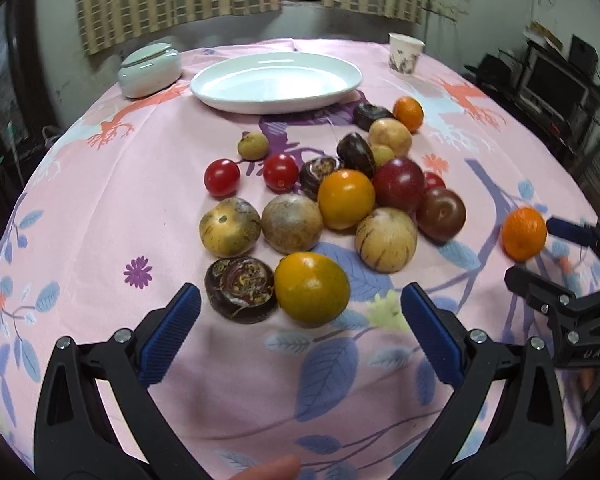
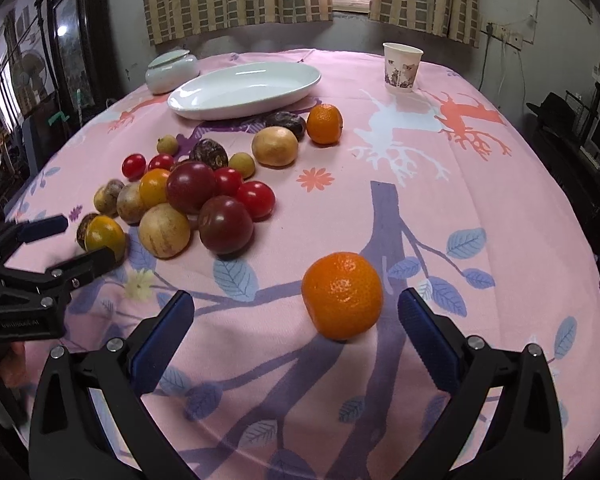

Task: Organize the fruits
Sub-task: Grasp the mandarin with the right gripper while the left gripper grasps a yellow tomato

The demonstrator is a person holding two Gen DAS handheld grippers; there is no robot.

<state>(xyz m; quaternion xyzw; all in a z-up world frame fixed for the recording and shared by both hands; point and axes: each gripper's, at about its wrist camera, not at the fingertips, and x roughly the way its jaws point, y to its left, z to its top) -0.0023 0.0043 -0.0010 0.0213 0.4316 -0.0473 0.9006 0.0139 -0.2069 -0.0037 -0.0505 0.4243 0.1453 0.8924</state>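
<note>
A heap of mixed fruit lies on the pink tablecloth. My left gripper is open, its blue pads just short of a yellow-orange fruit and a dark purple halved fruit. My right gripper is open too, with a lone mandarin resting on the cloth between and just ahead of its fingers. That mandarin also shows at the right of the left wrist view, beside the right gripper. An empty white oval dish sits behind the heap.
A pale green lidded jar stands left of the dish and a paper cup at the far right. Another mandarin lies near the dish. Curtains and a wall rise behind the table; dark furniture flanks it.
</note>
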